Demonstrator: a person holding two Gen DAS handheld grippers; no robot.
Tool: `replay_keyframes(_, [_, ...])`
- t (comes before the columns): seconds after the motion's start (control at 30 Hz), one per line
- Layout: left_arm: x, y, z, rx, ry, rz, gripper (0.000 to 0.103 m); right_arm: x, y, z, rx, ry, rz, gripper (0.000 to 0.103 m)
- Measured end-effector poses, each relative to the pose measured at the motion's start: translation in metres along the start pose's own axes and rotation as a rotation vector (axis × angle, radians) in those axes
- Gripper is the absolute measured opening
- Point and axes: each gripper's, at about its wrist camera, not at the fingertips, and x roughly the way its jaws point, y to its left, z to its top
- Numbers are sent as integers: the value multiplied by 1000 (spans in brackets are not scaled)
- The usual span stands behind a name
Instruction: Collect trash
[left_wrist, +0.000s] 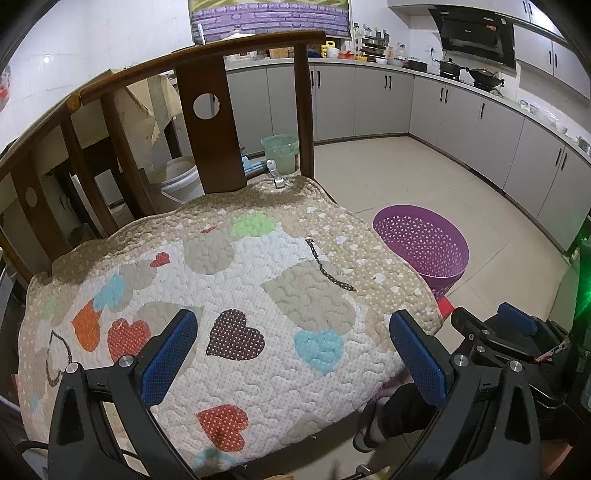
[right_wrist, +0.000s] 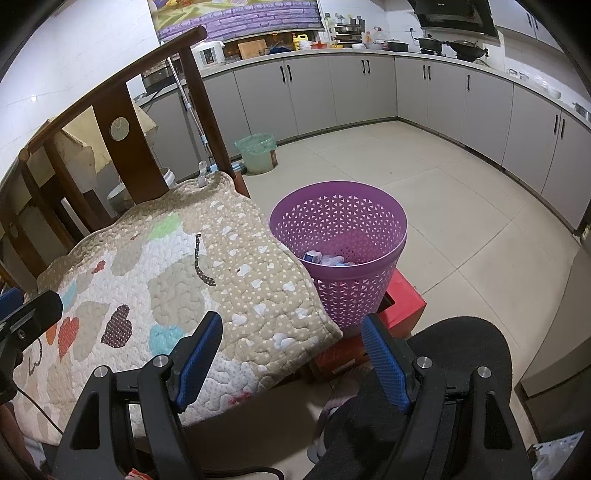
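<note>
Trash (right_wrist: 327, 258) already lies at the bottom of the purple basket (right_wrist: 384, 221): a few crumpled wrappers or small packets, pale and blue, too small to tell apart. From where the right gripper (right_wrist: 293, 363) looks, the basket stands at about one o'clock, on a red box (right_wrist: 404, 299) just beside the corner of the quilted heart-patterned cushion (right_wrist: 236, 295) that covers the wooden chair (right_wrist: 133, 155). On the cushion itself I can pick out no litter, only its printed hearts and a dark dotted strip of pattern.

Both tools are spread wide with nothing between the blue pads. The left gripper (left_wrist: 293, 360) hovers over the cushion's near edge, with the basket at its two o'clock.

Judging by looks, that trash is light, thin and crushable, likely slippery film, so a pinch across a crumpled fold would probably hold better than on a flat face. The basket seems light, stiff plastic that could tip off its box; its rim is the natural place to grasp.
</note>
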Motion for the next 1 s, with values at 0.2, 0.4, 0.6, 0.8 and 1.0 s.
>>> replay_keyframes(0.2, [2, -1, -1, -7, 10, 0, 103, 1, 1, -1, -6, 3, 3, 81])
replay_keyframes(0.4, [4, 0, -1, -10, 19, -4, 103, 3, 1, -2, -3, 10, 3, 82])
replay_keyframes(0.6, [5, 1, -2, -12, 29, -7, 103, 4, 0, -2, -2, 12, 3, 82])
replay_keyframes(0.8, [6, 1, -2, -13, 32, -7, 103, 5, 0, -4, -1, 17, 4, 82])
replay_keyframes(1.0, [7, 1, -3, -16, 38, -8, 103, 6, -1, -4, 0, 19, 4, 82])
